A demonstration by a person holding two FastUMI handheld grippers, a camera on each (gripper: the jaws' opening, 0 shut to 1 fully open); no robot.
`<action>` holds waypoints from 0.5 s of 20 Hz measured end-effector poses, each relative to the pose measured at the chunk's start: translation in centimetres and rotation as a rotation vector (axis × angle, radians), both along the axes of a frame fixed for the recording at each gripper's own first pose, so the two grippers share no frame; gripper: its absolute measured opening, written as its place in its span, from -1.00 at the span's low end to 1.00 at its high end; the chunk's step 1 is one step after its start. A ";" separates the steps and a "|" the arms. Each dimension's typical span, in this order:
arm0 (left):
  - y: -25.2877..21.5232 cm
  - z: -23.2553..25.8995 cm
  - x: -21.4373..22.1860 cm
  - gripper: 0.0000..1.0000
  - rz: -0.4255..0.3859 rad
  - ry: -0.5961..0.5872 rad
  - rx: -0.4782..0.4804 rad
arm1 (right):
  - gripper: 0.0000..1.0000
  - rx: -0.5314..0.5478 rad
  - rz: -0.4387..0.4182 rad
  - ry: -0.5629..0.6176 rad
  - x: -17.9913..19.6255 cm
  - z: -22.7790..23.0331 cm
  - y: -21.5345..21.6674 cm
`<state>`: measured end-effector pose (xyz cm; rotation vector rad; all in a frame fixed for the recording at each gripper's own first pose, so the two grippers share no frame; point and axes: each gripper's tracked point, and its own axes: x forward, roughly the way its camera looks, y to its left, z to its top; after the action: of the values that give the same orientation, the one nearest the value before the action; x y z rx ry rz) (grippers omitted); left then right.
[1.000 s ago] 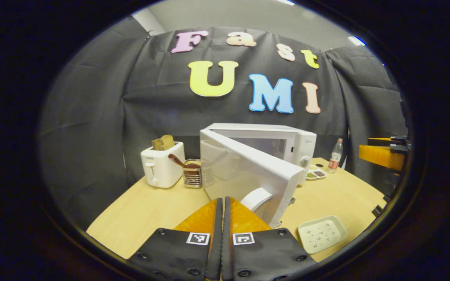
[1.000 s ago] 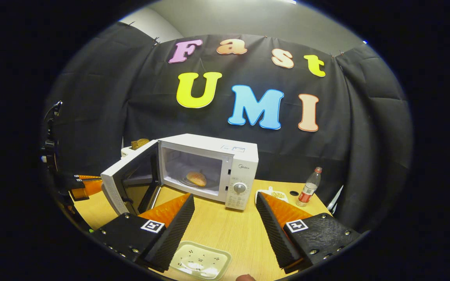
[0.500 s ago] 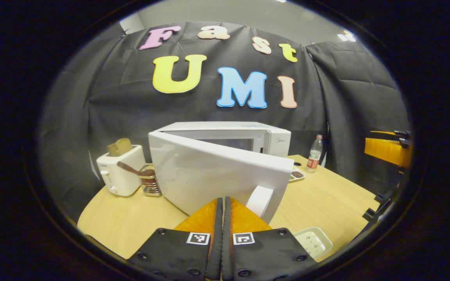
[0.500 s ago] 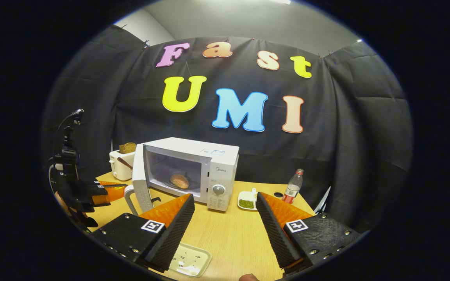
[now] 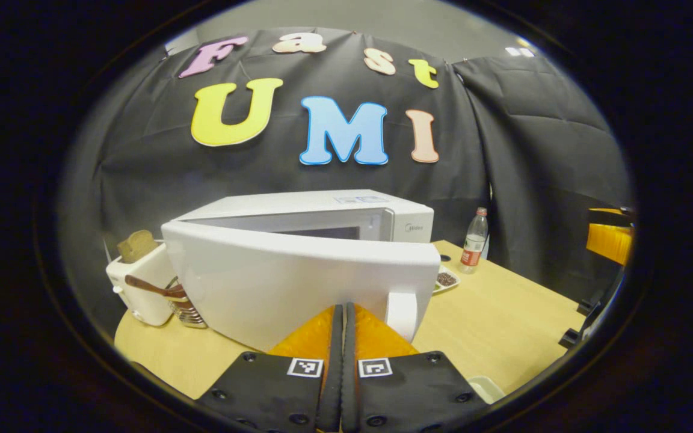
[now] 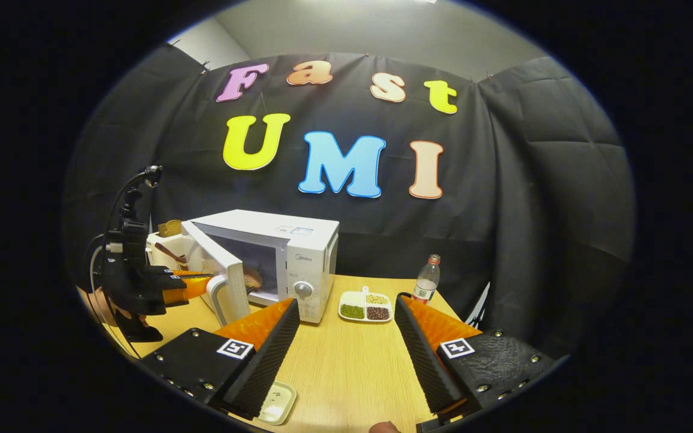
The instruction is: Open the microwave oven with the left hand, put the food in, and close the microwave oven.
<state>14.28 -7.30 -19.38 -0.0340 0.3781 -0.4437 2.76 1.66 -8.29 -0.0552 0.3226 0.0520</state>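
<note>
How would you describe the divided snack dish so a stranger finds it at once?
Start at the white microwave on the wooden table. Just right of its control dial sits a small white dish with three compartments of green, yellow and dark bits; the plastic bottle beside it stands upright.

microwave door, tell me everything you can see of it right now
The white, smooth-fronted microwave door stands partly open, hinged at its left edge and swung most of the way back toward the white microwave oven. A white loop handle sits at its free right edge. The shut left gripper rests its tips against the door's outer face beside the handle. Through the remaining gap, browned food shows inside. The oven stands on a light wooden table.
</note>
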 end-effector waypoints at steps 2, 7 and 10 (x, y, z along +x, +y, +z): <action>-0.9 -0.4 1.6 -0.84 -0.002 0.006 0.000 | 0.94 0.001 0.000 0.001 0.6 -0.6 0.2; -2.7 -1.2 5.0 -0.84 0.003 0.015 0.004 | 0.94 0.009 0.005 0.006 1.7 -1.2 -0.5; -3.8 -1.3 6.8 -0.84 0.017 0.011 -0.002 | 0.94 0.003 0.000 0.013 2.1 -1.6 -1.4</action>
<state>21.13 -11.09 -20.65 -0.0420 0.3878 -0.4276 4.88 0.30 -9.89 -0.0518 0.3358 0.0525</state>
